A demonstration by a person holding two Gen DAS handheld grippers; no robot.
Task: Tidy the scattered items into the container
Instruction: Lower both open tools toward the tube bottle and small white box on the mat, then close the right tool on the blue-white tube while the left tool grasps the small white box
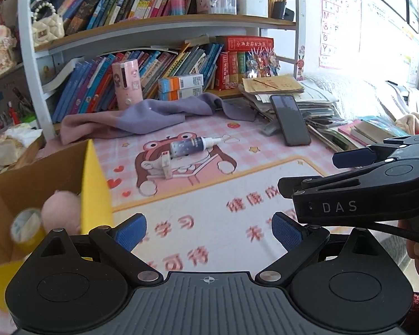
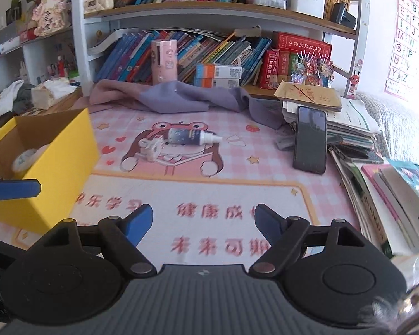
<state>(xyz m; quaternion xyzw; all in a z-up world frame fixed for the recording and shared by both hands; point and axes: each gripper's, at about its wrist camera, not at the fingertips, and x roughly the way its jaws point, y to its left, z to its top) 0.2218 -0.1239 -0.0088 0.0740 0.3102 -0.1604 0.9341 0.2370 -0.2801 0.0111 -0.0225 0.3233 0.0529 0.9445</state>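
A yellow cardboard box (image 1: 93, 184) stands at the left of the pink desk mat; it also shows in the right wrist view (image 2: 67, 150). Inside it lie a tape roll (image 1: 28, 227) and a pink soft toy (image 1: 61, 206). A small dark spray bottle (image 1: 192, 145) (image 2: 191, 136) and a white clip-like item (image 1: 164, 164) (image 2: 153, 148) lie mid-mat on the frog print. My left gripper (image 1: 208, 230) is open and empty beside the box. My right gripper (image 2: 204, 223) is open and empty over the mat's front; it shows in the left wrist view (image 1: 307, 173).
A purple-pink cloth (image 1: 142, 117) lies at the mat's back. A black phone (image 1: 290, 120) leans on a paper stack (image 1: 307, 97) at the right, with books (image 2: 399, 201) nearer. A pink canister (image 1: 127, 83) and bookshelf stand behind.
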